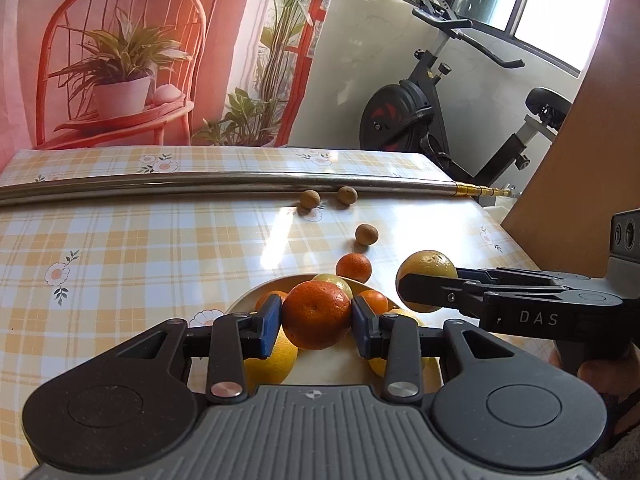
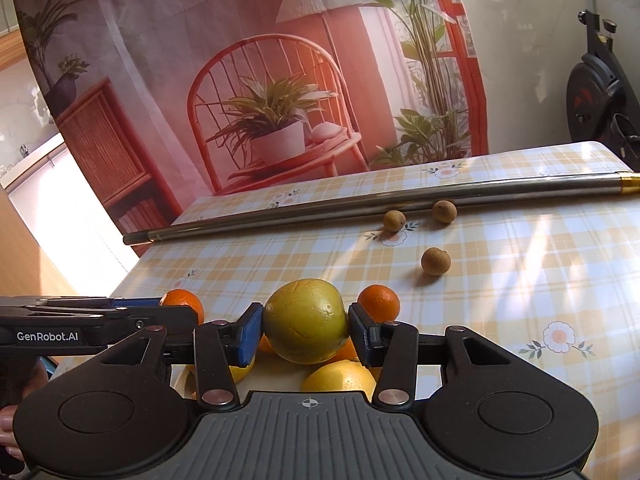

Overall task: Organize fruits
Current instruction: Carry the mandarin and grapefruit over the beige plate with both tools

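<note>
Left gripper clamped on a round orange tangerine, right gripper squeezing a yellow-green lemon-like fruit — both lifted over the pale shallow plate of citrus, presumably to sort. Small brown longans loose on the checked tablecloth — untouched.

right tool gripping yellow-green citrus

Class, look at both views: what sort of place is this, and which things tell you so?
Probably a room in a home: a table under a checked floral cloth, an exercise bike by a window, and a printed backdrop.
</note>
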`<state>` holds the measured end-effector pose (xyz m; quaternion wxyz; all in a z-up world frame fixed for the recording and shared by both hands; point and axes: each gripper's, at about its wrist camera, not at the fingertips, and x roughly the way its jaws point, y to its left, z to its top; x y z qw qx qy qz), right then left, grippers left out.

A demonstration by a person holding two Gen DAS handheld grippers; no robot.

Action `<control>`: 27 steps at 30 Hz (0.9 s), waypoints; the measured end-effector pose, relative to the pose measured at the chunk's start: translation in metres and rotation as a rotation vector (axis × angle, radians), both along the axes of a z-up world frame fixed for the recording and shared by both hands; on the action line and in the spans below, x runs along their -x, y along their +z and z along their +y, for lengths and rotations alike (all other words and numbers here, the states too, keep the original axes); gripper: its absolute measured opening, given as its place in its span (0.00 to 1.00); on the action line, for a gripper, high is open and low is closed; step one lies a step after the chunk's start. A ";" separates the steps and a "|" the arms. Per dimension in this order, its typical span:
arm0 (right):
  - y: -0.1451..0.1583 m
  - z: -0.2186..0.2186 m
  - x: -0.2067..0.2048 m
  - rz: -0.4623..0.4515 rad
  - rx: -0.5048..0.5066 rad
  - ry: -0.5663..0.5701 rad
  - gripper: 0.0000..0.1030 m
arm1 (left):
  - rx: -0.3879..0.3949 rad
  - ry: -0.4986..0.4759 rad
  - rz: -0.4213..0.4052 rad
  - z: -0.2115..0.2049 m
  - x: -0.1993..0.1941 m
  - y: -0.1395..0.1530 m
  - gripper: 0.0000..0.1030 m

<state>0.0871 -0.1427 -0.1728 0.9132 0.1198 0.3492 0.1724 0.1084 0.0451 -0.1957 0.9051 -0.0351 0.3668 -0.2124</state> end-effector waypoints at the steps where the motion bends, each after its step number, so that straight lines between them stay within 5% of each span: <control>1: 0.000 -0.001 0.002 -0.001 0.001 -0.005 0.41 | -0.018 -0.022 0.001 -0.004 -0.001 -0.002 0.38; 16: -0.011 -0.039 0.017 0.009 -0.056 -0.113 0.41 | -0.189 -0.170 0.053 -0.045 -0.021 -0.030 0.38; 27: -0.017 -0.041 0.014 0.022 -0.077 -0.111 0.41 | -0.186 -0.173 0.134 -0.050 -0.035 -0.045 0.38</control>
